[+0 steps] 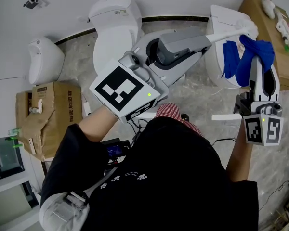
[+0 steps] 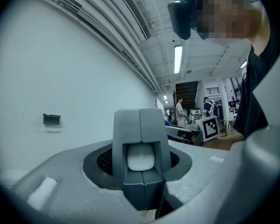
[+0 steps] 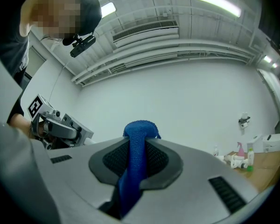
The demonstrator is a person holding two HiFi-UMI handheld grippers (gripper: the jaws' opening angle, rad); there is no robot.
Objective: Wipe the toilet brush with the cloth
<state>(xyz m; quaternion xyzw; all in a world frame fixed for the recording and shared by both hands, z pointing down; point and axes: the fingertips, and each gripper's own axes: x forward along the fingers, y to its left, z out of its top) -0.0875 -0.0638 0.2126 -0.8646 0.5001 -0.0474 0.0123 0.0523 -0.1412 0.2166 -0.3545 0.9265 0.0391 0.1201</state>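
In the head view my left gripper (image 1: pixel 202 41) reaches toward the upper right, shut on the toilet brush (image 1: pixel 226 32), whose white handle runs on past the jaws. In the left gripper view a grey piece of the brush (image 2: pixel 140 129) with a white rounded end stands clamped between the pads of the left gripper (image 2: pixel 140 181). My right gripper (image 1: pixel 256 64) comes up from the lower right, shut on a blue cloth (image 1: pixel 253 52). The cloth hangs bunched against the far end of the handle. A strip of the cloth (image 3: pixel 137 134) runs up between the jaws of the right gripper (image 3: pixel 135 167).
A white toilet (image 1: pixel 115 28) stands behind the left gripper and another (image 1: pixel 221 18) lies under the brush. A white fixture (image 1: pixel 43 57) and an open cardboard box (image 1: pixel 48 109) are at the left. A wooden table with bottles (image 1: pixel 269 18) is at the far right.
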